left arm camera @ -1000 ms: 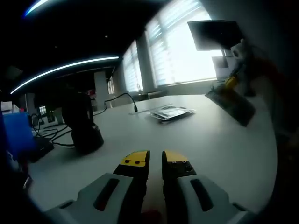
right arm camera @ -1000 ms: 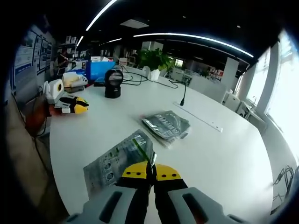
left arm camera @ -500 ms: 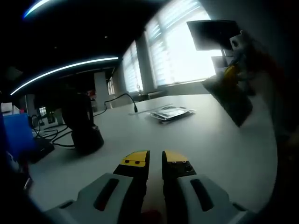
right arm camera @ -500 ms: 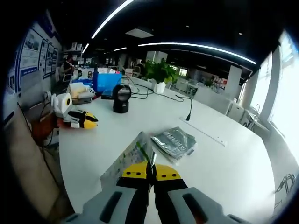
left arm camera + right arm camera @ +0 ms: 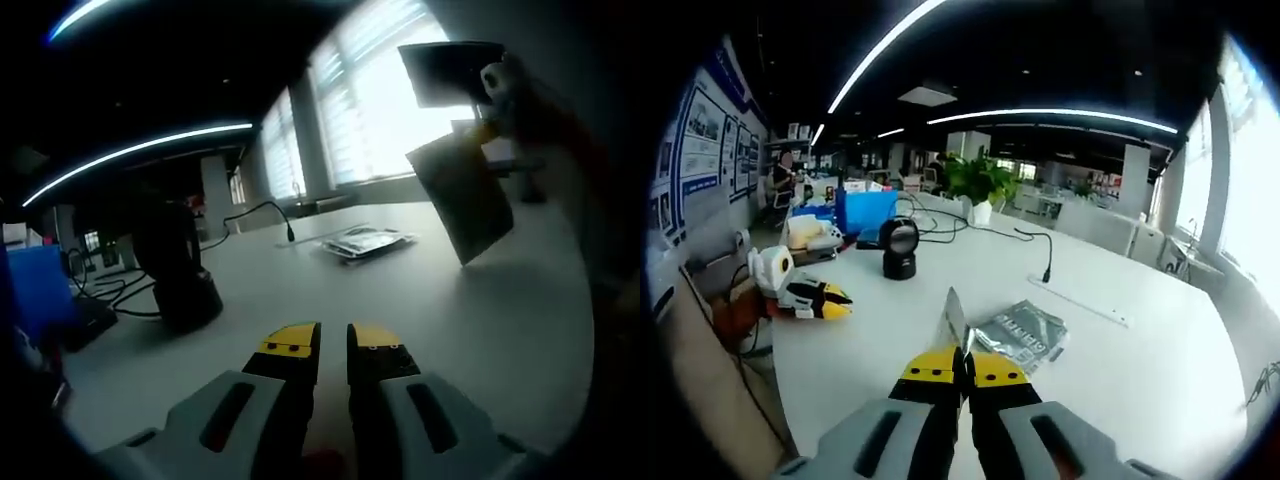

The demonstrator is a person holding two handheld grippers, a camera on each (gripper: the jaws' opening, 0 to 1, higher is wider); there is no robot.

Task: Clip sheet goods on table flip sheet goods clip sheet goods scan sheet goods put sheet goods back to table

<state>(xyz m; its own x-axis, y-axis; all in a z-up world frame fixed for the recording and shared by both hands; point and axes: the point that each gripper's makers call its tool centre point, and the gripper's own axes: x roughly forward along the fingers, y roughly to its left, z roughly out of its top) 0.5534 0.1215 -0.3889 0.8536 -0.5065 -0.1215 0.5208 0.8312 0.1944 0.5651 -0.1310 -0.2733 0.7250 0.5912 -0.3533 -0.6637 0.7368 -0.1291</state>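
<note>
My right gripper (image 5: 962,365) is shut on a grey printed sheet packet (image 5: 954,320), held up off the white table (image 5: 1160,400) and seen almost edge-on. In the left gripper view that packet (image 5: 460,200) hangs tilted at the upper right, under the right gripper (image 5: 490,85). A small pile of similar packets (image 5: 1022,335) lies on the table past it, also seen as the pile (image 5: 365,240). My left gripper (image 5: 332,342) is low over the table with its jaws together and nothing between them; it lies at the table's left side (image 5: 830,299).
A black stand scanner (image 5: 900,250) stands at the back left with cables behind it; in the left gripper view the scanner (image 5: 175,265) is at the left. A blue box (image 5: 865,210), a potted plant (image 5: 980,180) and a gooseneck microphone (image 5: 1048,255) stand farther back.
My right gripper has lifted the packet off the table and turned it from lying flat to nearly edge-on. The left gripper has not moved.
</note>
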